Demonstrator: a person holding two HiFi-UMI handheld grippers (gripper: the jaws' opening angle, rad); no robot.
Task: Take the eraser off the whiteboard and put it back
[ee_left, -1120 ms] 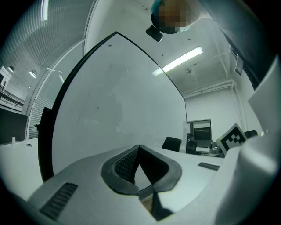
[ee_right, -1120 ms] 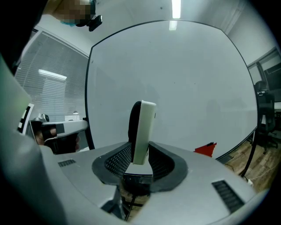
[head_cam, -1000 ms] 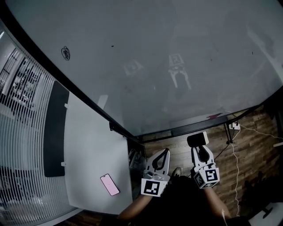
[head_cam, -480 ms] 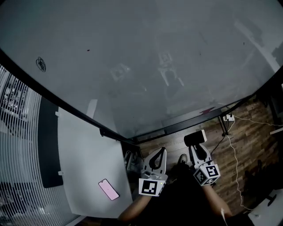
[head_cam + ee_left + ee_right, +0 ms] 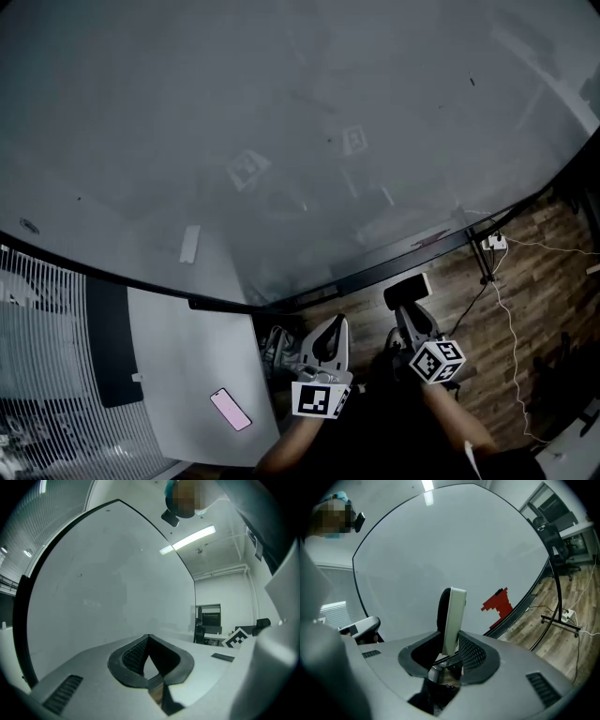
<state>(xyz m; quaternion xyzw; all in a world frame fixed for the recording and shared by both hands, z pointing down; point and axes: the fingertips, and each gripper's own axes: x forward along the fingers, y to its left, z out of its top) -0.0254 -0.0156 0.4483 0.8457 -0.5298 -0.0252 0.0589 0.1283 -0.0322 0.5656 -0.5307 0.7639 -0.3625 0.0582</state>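
Just short of the whiteboard (image 5: pixel 281 141), the right hand-held gripper (image 5: pixel 410 317) clamped the eraser (image 5: pixel 405 292); the left hand-held gripper (image 5: pixel 335 323) had its jaws together, empty.

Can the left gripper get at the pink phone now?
Probably yes. The phone lies uncovered on the table near the left gripper, with nothing between them; its empty jaws are shut and must open first.

Three views, all facing whiteboard (image 5: pixel 281 112)
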